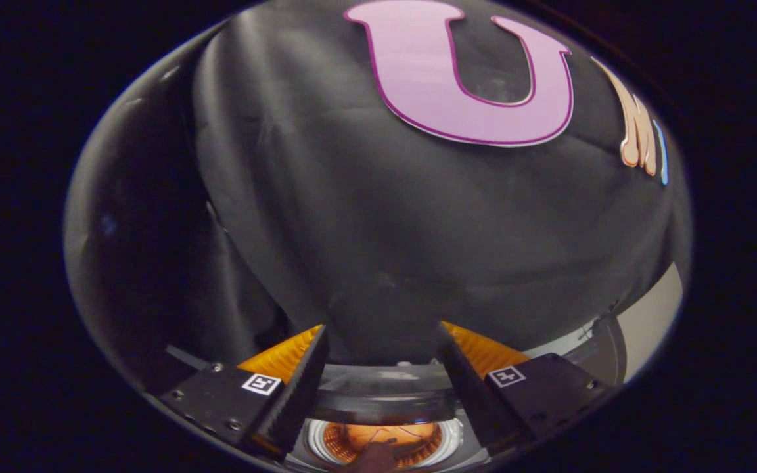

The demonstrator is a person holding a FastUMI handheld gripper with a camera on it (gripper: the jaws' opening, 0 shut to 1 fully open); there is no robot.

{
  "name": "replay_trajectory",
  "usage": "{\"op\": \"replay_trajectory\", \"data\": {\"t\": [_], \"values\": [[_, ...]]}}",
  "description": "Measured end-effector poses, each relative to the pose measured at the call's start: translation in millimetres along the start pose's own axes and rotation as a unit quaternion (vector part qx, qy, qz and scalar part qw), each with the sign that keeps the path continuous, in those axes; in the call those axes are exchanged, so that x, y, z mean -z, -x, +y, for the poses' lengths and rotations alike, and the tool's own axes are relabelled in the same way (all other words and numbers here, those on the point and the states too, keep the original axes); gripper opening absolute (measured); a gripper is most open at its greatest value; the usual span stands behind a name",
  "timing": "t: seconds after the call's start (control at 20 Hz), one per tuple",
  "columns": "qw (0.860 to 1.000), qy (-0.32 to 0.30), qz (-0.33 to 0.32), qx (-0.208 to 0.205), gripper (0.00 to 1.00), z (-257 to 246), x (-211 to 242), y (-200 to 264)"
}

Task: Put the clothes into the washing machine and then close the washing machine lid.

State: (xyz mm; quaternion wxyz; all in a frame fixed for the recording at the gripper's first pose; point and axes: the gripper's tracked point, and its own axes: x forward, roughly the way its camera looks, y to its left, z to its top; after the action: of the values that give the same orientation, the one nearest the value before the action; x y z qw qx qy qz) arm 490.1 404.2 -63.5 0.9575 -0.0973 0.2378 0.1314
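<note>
My gripper (382, 327) is open, its fingers spread wide with nothing between them. It points up toward the black cloth wall. Low between the fingers is the top of the washing machine: a round white-rimmed drum opening (316, 441) with an orange-lit inside. A dark piece of clothing (373, 458) seems to lie in the opening; it is too small to tell more. Just beyond the opening the see-through lid (382, 394) stands raised, close between the two fingers.
The black cloth wall (378, 236) hangs right behind the machine. Past the right finger are a pale surface (651, 315) and a thin dark cable or rod (598, 325).
</note>
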Motion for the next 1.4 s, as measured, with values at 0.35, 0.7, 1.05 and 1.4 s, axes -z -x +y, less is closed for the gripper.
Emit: {"op": "replay_trajectory", "data": {"t": [0.35,0.7,1.05,1.4], "values": [[1.000,-0.006,0.003,0.010,0.98,-4,2,8],[0.999,0.000,0.043,0.019,0.96,-14,27,40],[0.998,-0.002,0.050,0.028,0.97,-19,52,73],[0.998,0.002,0.056,0.033,0.96,-16,60,75]]}}
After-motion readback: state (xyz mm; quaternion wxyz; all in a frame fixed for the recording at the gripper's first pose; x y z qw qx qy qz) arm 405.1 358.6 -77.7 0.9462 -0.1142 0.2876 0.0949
